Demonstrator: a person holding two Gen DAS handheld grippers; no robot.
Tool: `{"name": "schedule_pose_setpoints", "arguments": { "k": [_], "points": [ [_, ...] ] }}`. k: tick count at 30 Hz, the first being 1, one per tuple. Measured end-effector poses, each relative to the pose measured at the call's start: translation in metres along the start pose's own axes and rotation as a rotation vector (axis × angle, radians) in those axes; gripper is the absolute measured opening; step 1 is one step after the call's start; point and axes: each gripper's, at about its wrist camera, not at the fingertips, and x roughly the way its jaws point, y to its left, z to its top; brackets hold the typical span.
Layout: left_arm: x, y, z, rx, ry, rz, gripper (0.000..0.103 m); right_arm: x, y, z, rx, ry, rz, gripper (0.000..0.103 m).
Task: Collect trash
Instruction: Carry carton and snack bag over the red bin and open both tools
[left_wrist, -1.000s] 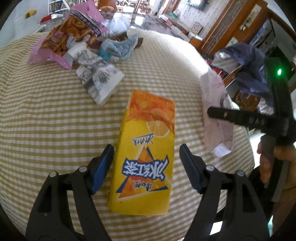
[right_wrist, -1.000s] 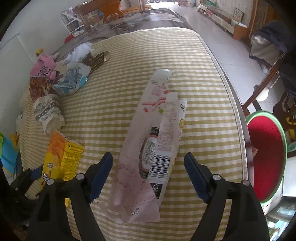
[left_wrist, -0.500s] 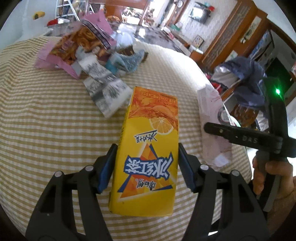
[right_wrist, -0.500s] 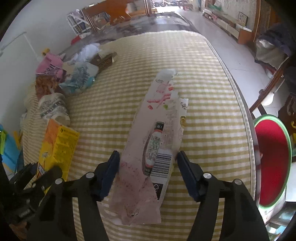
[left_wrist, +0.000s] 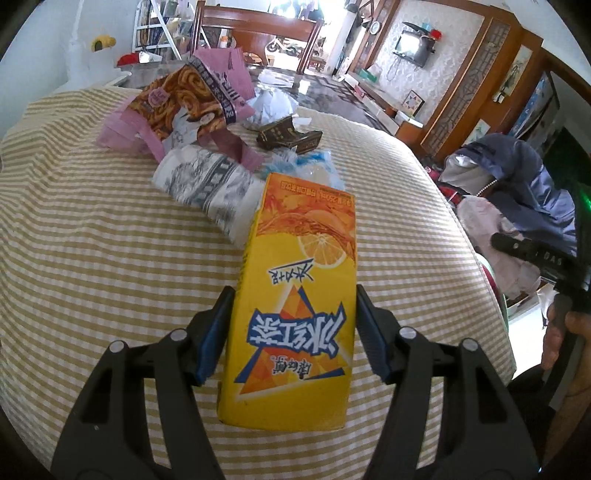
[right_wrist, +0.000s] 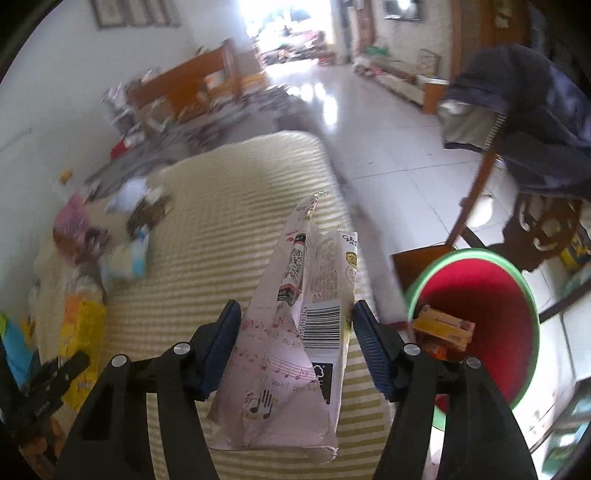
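My left gripper (left_wrist: 293, 332) is shut on a yellow and orange drink carton (left_wrist: 299, 280), its pads pressed on both long sides, over the striped tablecloth (left_wrist: 92, 258). My right gripper (right_wrist: 295, 343) is shut on a crumpled pink and white snack wrapper (right_wrist: 291, 373), held up above the table's right edge. To its right and lower stands a red bin with a green rim (right_wrist: 461, 253) that holds a yellow box (right_wrist: 443, 328). The carton (right_wrist: 81, 332) and left gripper (right_wrist: 55, 373) show blurred at the lower left of the right wrist view.
More trash lies at the table's far side: a pink snack bag (left_wrist: 184, 103), a grey and white wrapper (left_wrist: 210, 184), a brown box (left_wrist: 288, 134), a blue wrapper (left_wrist: 317, 170). A chair draped with a dark blue jacket (right_wrist: 535, 110) stands right of the table, beyond the bin.
Both grippers closed onto their items. The right one lifted the wrapper off the table and swung right toward the red bin. The left one tipped up slightly with the carton.
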Motion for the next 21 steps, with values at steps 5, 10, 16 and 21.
{"name": "schedule_pose_setpoints", "arguments": {
  "k": [5,10,16,21],
  "points": [
    [-0.006,-0.014,0.005,-0.009,-0.01,-0.023,0.061,-0.022,-0.02,0.004,0.046,-0.112,-0.067,0.062],
    [-0.011,-0.047,0.011,0.022,-0.025,-0.077,0.061,-0.033,-0.035,0.003,0.079,-0.149,-0.087,0.062],
    [-0.01,-0.088,0.013,0.088,-0.03,-0.116,0.061,-0.042,-0.049,0.001,0.101,-0.174,-0.094,0.063],
    [-0.002,-0.111,0.012,0.099,-0.002,-0.155,0.061,-0.047,-0.064,0.0,0.148,-0.185,-0.078,0.063]
  ]
}}
